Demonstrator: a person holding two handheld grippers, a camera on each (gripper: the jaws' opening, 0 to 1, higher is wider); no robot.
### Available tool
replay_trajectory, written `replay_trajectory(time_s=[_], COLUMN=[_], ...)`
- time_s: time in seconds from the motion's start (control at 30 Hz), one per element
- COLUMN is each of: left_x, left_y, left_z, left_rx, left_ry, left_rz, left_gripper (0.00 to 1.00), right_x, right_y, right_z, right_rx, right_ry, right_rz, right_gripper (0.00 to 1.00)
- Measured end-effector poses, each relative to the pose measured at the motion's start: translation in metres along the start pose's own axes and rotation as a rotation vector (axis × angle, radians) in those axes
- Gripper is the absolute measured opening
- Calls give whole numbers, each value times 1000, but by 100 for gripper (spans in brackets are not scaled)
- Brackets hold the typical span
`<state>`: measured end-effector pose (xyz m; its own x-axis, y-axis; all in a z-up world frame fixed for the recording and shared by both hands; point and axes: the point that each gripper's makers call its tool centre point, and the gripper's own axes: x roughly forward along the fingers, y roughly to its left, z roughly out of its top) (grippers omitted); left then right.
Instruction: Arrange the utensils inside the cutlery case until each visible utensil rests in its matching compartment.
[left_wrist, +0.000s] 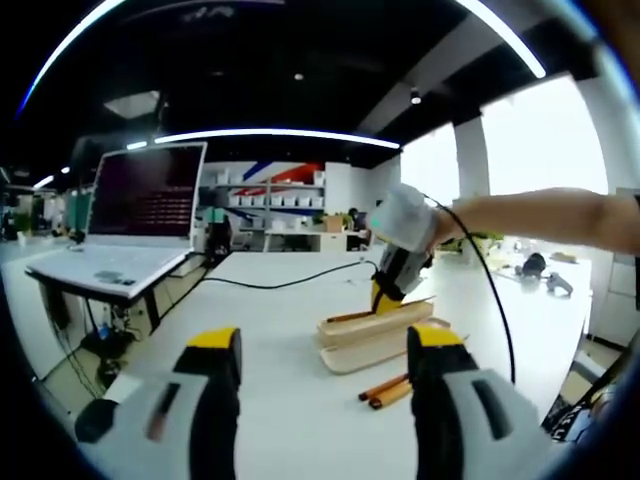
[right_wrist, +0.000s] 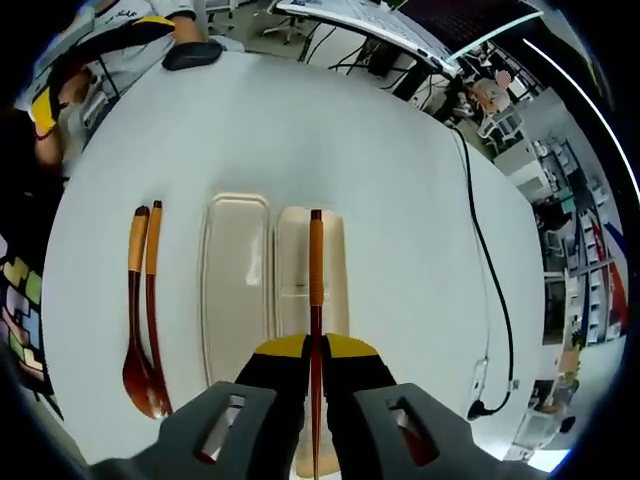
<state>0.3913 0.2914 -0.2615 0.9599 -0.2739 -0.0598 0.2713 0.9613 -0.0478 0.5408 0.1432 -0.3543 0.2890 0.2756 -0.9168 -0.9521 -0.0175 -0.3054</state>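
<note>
The cutlery case lies opened on the white table as two pale trays side by side, one (right_wrist: 237, 290) on the left and one (right_wrist: 335, 270) on the right; from the left gripper view the case (left_wrist: 375, 335) is seen edge-on. My right gripper (right_wrist: 313, 352) is shut on an orange-and-brown chopstick (right_wrist: 315, 255) that lies lengthwise over the right tray. A spoon (right_wrist: 135, 320) and a second slim utensil (right_wrist: 153, 290) lie together left of the case, and show as utensils (left_wrist: 385, 390) on the table. My left gripper (left_wrist: 325, 355) is held open above the table, short of the case, with nothing between its jaws.
An open laptop (left_wrist: 140, 210) stands on a side table at the left. A black cable (right_wrist: 480, 250) runs across the table beyond the case. A dark flat object (right_wrist: 195, 55) lies at the far table edge. A person's arm (left_wrist: 540, 215) reaches in from the right.
</note>
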Motion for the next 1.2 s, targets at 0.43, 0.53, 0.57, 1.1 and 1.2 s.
replay_trajectory(time_s=[0.43, 0.53, 0.57, 1.1, 1.2], left_x=[0, 1, 1, 1, 1], left_y=[1, 1, 0, 0, 0], left_z=[-1, -2, -3, -3, -4], left_rx=[-2, 1, 2, 4, 5], left_ry=[8, 10, 12, 14, 15], left_rz=[2, 1, 0, -2, -1], left_gripper=[71, 71, 71, 71, 70], right_x=[10, 11, 11, 18, 20], right_y=[5, 5, 6, 1, 0], right_z=[2, 0, 1, 2, 1], right_rx=[-8, -7, -2, -4, 16], right_ry=[2, -3, -7, 0, 9], right_rz=[11, 13, 16, 29, 18], right_gripper=[3, 3, 3, 3, 4])
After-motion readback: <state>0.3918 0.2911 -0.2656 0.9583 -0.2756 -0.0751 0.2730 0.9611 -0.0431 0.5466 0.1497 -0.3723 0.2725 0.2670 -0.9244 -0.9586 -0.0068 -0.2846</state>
